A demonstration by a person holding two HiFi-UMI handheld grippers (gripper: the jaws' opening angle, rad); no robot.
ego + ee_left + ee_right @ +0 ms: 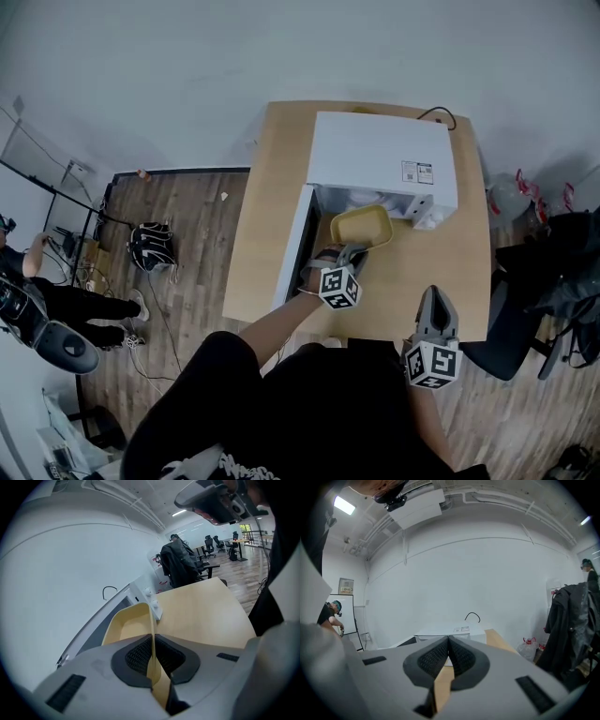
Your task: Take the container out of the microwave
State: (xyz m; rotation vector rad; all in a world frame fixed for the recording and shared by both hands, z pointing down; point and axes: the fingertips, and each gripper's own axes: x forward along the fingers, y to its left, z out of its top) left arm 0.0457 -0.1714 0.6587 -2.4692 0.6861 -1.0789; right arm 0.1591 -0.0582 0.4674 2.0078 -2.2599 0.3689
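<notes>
A white microwave stands at the back of the wooden table, its door swung open toward me. A shallow yellow container hangs just outside the microwave's mouth. My left gripper is shut on its near rim. In the left gripper view the yellow container has its wall pinched edge-on between the dark pads, with the microwave behind it. My right gripper is shut and empty over the table's front right. In the right gripper view my right gripper points at the microwave.
A black office chair with a dark coat stands right of the table. Water bottles sit on the floor beyond it. At the far left a seated person and a black bag are on the wood floor. A black cable runs behind the microwave.
</notes>
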